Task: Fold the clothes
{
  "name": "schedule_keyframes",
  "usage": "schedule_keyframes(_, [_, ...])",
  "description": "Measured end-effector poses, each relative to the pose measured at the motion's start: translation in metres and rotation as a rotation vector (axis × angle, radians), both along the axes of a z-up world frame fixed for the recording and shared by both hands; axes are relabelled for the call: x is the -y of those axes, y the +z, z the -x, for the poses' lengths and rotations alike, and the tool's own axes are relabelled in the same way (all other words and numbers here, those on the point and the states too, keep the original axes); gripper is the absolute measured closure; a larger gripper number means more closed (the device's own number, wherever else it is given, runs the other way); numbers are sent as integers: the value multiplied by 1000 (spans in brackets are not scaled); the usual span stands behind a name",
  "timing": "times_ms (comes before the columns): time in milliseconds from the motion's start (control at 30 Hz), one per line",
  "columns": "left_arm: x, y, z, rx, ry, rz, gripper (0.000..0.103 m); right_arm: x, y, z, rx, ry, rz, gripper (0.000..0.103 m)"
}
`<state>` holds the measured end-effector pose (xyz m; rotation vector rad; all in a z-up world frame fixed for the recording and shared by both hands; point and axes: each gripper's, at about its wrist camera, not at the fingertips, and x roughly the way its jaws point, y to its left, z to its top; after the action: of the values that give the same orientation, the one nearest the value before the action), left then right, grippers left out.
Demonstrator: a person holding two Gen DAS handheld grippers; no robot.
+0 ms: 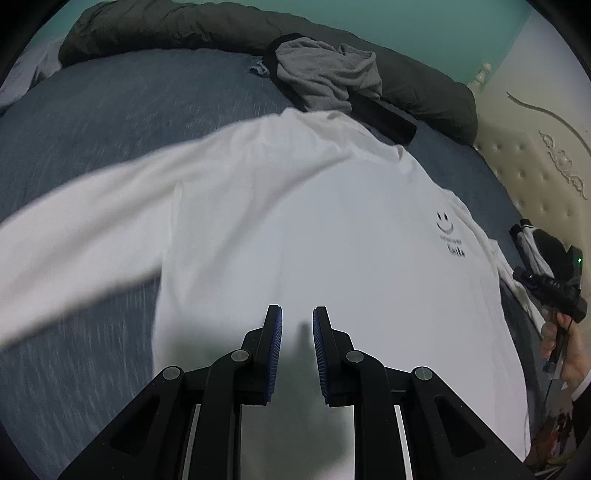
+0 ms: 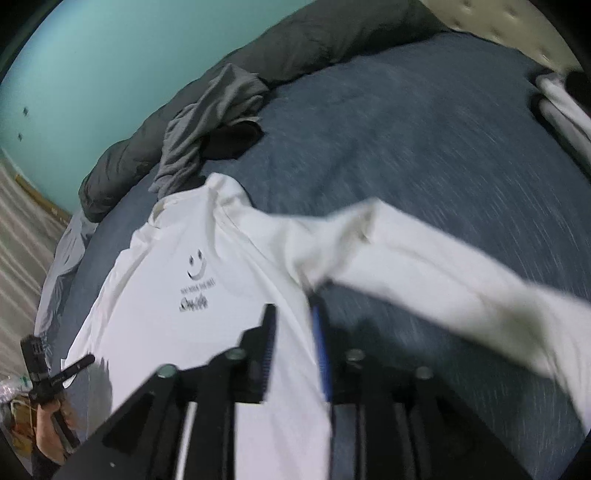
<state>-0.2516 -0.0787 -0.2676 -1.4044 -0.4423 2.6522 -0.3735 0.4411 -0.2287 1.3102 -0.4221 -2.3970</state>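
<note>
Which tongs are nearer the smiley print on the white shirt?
Right. The right tongs hover just below the smiley print; the left tongs sit over the shirt's lower middle.

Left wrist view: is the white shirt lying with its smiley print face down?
No: the white shirt lies spread on the blue bed cover with the black smiley print facing up.

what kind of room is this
Most likely a bedroom: a white long-sleeve shirt lies spread on a bed with a blue-grey sheet, a rolled dark duvet along its far edge, and a tufted cream headboard at one end.
</note>
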Motion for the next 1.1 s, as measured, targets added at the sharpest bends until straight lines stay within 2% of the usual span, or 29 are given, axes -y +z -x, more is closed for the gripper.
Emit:
schedule_keyframes(233, [2,24,89,-1,-35,49,73,46,1,57,-31,83,-65,75])
schedule_keyframes(600, [6,22,199,50,-102,142,73,113,-4,154,-38,162,-154,70])
schedule_keyframes(833, [12,9,253,79,-111,185,73,160,-11,190,-51,256,-259,69])
schedule_keyframes(1100, [13,-6,283,100,-129,180,73,185,-26,219,-13,293,-301,68])
